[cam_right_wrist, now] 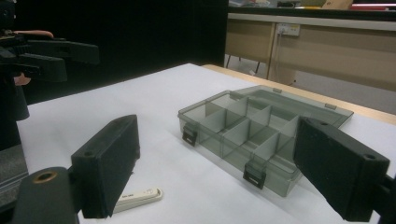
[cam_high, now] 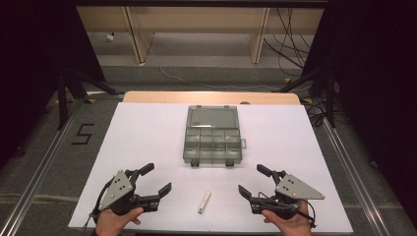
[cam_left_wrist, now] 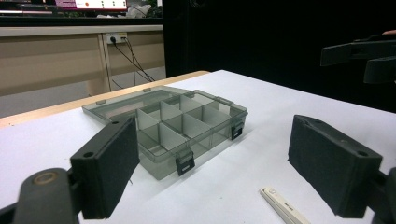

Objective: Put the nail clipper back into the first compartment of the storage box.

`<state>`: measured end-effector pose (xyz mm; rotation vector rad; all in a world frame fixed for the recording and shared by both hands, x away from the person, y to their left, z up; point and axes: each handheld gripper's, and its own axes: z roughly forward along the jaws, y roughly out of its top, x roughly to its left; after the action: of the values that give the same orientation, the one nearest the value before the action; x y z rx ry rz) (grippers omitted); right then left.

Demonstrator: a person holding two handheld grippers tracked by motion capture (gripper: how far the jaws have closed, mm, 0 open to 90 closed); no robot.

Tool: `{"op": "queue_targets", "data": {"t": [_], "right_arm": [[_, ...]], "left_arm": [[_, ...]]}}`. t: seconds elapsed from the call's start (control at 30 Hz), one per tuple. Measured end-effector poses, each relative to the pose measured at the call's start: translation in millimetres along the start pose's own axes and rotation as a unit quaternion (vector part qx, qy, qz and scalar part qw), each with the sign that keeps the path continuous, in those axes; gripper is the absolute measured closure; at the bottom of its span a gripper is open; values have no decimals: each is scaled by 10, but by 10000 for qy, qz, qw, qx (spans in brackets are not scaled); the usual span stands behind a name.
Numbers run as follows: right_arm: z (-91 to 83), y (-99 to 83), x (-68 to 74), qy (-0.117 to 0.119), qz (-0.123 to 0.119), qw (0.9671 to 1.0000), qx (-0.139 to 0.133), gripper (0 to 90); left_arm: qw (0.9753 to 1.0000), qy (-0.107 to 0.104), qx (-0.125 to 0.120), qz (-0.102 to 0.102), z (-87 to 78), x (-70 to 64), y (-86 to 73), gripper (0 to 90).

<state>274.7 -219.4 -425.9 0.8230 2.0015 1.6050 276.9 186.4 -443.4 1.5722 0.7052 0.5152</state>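
Observation:
A smoky clear compartment box (cam_high: 212,135) lies open in the middle of the white table, lid flat behind it, its several cells empty as far as I see. The box (cam_left_wrist: 177,126) sits ahead of my left gripper (cam_left_wrist: 215,168), which is open and empty. A small white stick-shaped item (cam_high: 204,202) lies near the front edge between the two grippers. My left gripper (cam_high: 158,180) rests at front left, my right gripper (cam_high: 252,180) at front right, both held by hands. The right gripper (cam_right_wrist: 217,172) is open, with the box (cam_right_wrist: 257,135) ahead and the white item (cam_right_wrist: 137,198) near its left jaw.
The white table sheet (cam_high: 142,137) covers a wooden tabletop (cam_high: 211,97). Dark stands (cam_high: 64,88) rise at both back corners, with cables on the floor behind. A metal rail (cam_high: 39,167) runs along the left.

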Motion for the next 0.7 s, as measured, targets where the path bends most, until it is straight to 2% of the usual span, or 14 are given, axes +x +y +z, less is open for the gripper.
{"op": "queue_targets", "data": {"t": [0.07, 0.23, 0.3, 0.37, 0.4, 0.43, 0.47, 0.53, 0.57, 0.6, 0.63, 0.67, 0.7], "right_arm": [[7, -3, 7, -37, -5, 10000, -33, 156], [15, -4, 4, 131, -52, 9999, 46, 155], [22, -7, 10, 64, -66, 9999, 49, 155], [23, -5, 2, 93, -146, 9998, 46, 155], [34, -6, 12, 167, -100, 9998, 28, 155], [20, 4, 10, 167, -157, 9996, 143, 155], [22, 6, 12, 97, -205, 9997, 91, 155], [17, 22, 5, 198, -238, 9994, 178, 154], [37, 26, -15, 217, -358, 9991, 58, 154], [31, 36, -12, 281, -327, 9989, 203, 155], [44, 41, -11, 335, -387, 9985, 214, 155], [56, 42, 0, 486, -342, 9978, 292, 155], [42, 59, -10, 412, -519, 9968, 447, 156]], "left_arm": [[10000, 2, 4, -1, -2, -1, 1, 158], [10000, 5, 5, -5, 0, 1, -1, 158], [10000, -5, -22, -6, 1, 1, 0, 158], [10000, 9, 4, -16, -6, -1, 3, 158], [10000, 7, 0, -13, -5, 1, 3, 158], [10000, -17, -49, -25, 5, 3, -2, 158], [10000, 8, -2, -20, -2, 0, 1, 158], [10000, 5, 3, -1, 0, 1, 0, 158], [10000, 5, 3, -1, 0, 1, 0, 158], [10000, 7, 3, -10, 1, 2, -1, 158], [10000, 11, 2, -23, 1, 1, -1, 158], [10000, 12, -2, -25, 1, 2, 0, 158], [10000, 15, -2, -24, 0, 3, 0, 158]]}}
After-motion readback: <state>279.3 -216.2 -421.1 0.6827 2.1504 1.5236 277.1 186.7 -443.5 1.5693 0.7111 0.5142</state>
